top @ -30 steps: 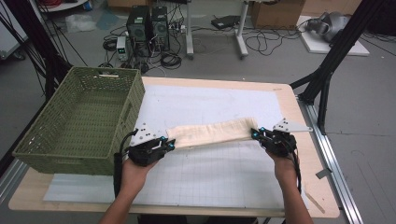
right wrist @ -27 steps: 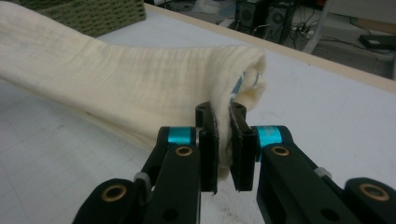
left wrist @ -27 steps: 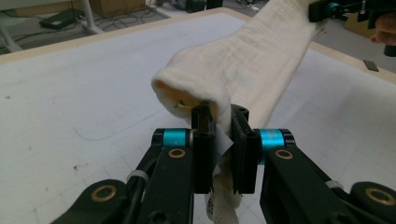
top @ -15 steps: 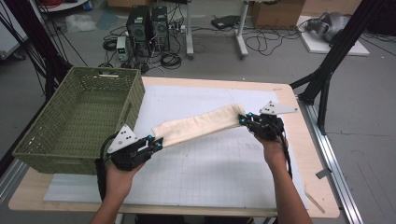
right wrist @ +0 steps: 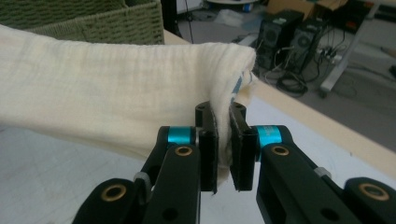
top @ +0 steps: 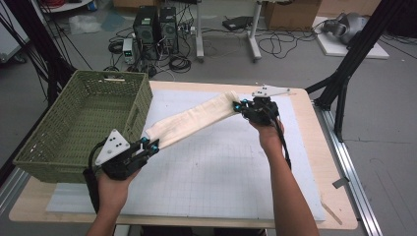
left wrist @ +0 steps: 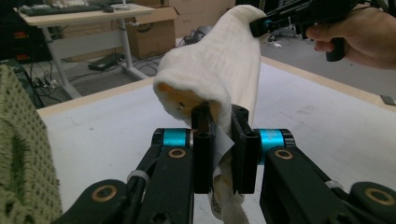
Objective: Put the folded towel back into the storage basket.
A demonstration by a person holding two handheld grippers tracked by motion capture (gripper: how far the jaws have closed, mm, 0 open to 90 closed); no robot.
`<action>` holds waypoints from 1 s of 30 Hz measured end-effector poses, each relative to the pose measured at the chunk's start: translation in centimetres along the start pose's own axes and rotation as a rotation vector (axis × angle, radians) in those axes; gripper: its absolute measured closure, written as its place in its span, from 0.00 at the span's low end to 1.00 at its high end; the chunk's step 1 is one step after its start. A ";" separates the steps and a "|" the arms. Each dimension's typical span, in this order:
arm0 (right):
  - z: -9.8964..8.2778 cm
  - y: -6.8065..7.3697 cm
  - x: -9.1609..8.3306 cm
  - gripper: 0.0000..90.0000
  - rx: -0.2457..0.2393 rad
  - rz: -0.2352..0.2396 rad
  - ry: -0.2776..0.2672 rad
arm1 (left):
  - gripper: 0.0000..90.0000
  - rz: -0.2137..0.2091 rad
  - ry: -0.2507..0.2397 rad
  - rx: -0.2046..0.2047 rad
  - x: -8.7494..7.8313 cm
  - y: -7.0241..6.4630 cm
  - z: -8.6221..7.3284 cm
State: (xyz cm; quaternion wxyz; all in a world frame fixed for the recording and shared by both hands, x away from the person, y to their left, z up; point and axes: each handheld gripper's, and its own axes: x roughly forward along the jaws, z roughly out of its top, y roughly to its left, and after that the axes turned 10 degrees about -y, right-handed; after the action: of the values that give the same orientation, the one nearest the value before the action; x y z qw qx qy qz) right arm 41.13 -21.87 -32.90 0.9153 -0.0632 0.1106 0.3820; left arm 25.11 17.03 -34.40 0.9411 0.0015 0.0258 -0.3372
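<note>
Cream cloth (top: 194, 120), folded into a long band, hangs stretched in the air between our two tools, clear of the white mat (top: 216, 177) that covers the worktop. The left tool (top: 150, 145) clamps one end near the worktop's left edge, just beside the green basket (top: 74, 125); in the left gripper view its jaws are pressed narrow on the bunched fabric (left wrist: 210, 74). The right tool (top: 239, 105) pinches the other end toward the far right corner, its jaws likewise closed on the cloth (right wrist: 107, 93). Compared with a second ago, when the band lay level across the middle of the worktop, we have swung it onto a diagonal: the left end drew back toward the near edge, the right end rose and went farther away. We judge this a carry or a straightening (the basket being the likely destination), with neither end released.
</note>
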 end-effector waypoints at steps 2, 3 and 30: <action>0.6 0.0 0.9 0.93 -0.001 0.017 0.004 | 0.90 0.004 -0.010 0.006 -0.4 0.3 0.1; 0.9 0.1 1.2 0.93 -0.010 0.022 0.001 | 0.90 0.006 -0.014 0.009 -0.6 0.4 0.1; 7.0 3.5 12.7 0.93 -0.065 0.158 -0.028 | 0.90 0.131 -0.055 0.031 -5.5 3.4 0.6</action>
State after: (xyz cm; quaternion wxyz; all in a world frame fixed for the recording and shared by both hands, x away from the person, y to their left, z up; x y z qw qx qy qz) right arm 48.42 -9.30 -29.43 0.8812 -0.0785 0.0898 0.4575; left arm 23.07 23.13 -33.62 0.9614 0.0085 -0.0053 -0.2749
